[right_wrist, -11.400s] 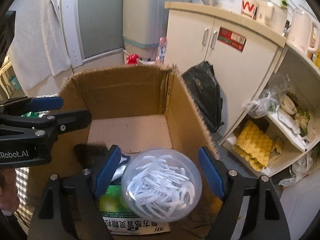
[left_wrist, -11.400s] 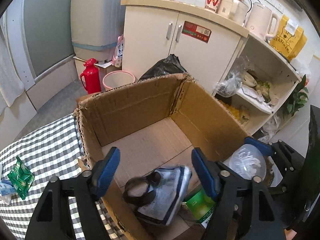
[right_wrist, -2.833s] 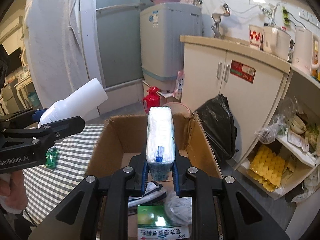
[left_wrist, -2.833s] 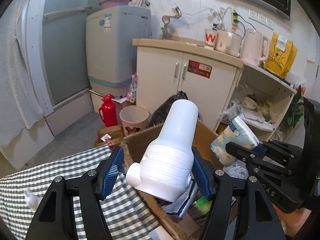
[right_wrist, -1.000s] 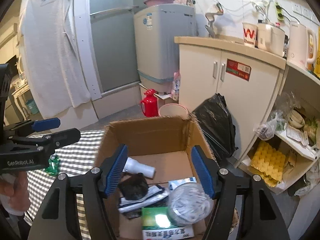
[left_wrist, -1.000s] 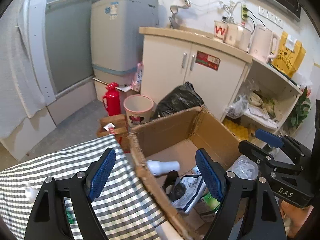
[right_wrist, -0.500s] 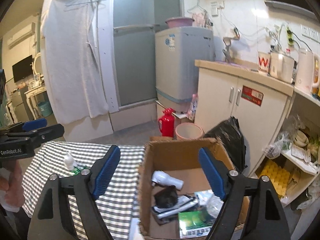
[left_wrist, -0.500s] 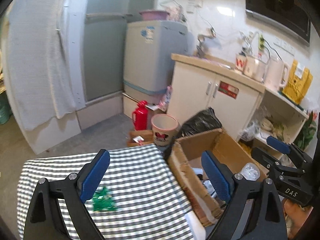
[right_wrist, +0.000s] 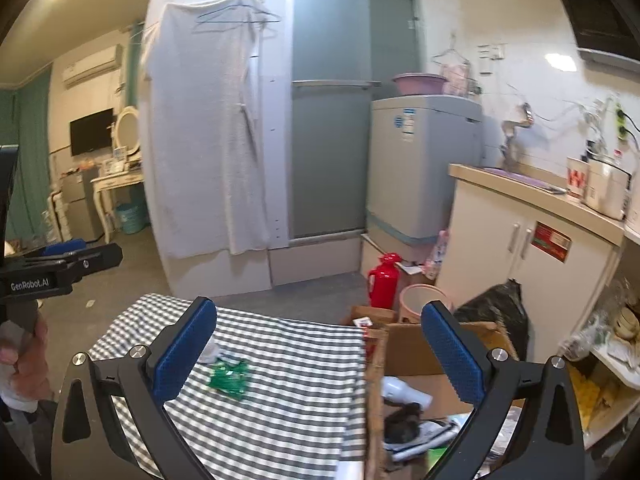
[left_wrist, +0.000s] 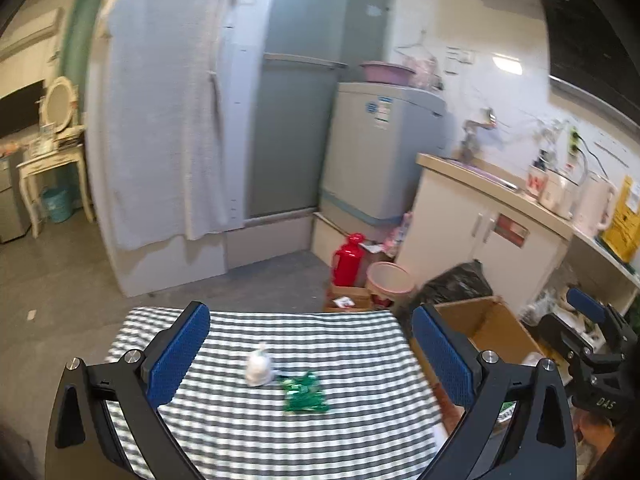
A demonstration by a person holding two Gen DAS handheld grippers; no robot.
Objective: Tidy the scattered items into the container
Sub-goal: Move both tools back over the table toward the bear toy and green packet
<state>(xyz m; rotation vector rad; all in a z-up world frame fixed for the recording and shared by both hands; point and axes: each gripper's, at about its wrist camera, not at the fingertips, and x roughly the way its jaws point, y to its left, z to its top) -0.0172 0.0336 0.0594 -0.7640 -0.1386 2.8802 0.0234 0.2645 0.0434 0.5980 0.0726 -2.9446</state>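
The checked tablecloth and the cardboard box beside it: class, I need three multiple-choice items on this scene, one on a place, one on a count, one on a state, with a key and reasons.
1. Where does the green packet lie?
A. inside the cardboard box
B. on the checked tablecloth
C. on the floor by the red flask

2. How many loose items are on the checked tablecloth?
A. two
B. four
C. none

3. What is between the left gripper's jaws?
A. a white hair dryer
B. a pack of tissues
C. nothing

Key: 1 B, the green packet rests on the stripes, left of the cardboard box. 2 A, only the green packet and the small white bottle beside it are there. 3 C, the blue pads stand wide apart and are opening, with only cloth seen beyond them; the white hair dryer lies in the box.
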